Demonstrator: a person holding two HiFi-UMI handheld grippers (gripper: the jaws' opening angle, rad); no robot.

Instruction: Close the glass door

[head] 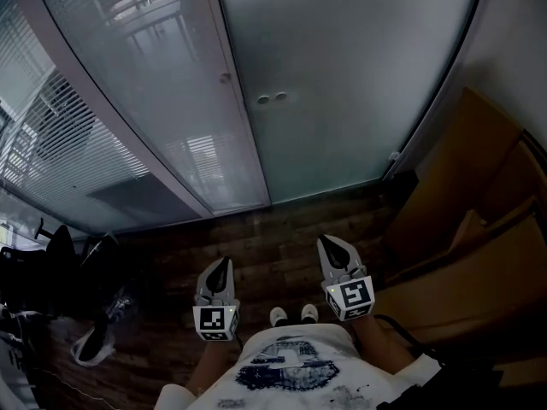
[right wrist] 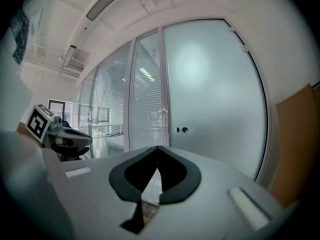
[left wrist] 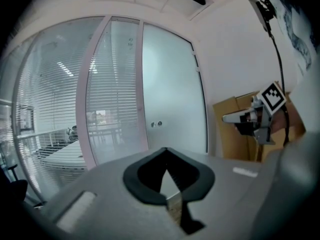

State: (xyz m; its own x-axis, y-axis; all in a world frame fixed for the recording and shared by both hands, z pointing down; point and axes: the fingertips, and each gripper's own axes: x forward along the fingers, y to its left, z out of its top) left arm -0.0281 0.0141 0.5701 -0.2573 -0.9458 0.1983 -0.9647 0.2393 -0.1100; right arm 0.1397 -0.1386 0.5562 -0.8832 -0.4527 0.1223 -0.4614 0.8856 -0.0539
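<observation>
Dark wood floor point(head: 282, 229) runs up to the frosted glass door point(head: 342, 84), which stands straight ahead, well apart from both grippers. It looks flush in its frame, with two round fittings point(head: 272, 98) near its left edge. The left gripper point(head: 223, 263) and right gripper point(head: 328, 243) are both closed and empty, so the closing seems done or nearly so; at most the next move is a light push near the fittings, should any gap show.

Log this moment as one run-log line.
frosted glass door: looks closed | left gripper: shut, empty | right gripper: shut, empty | both held short of the door
</observation>
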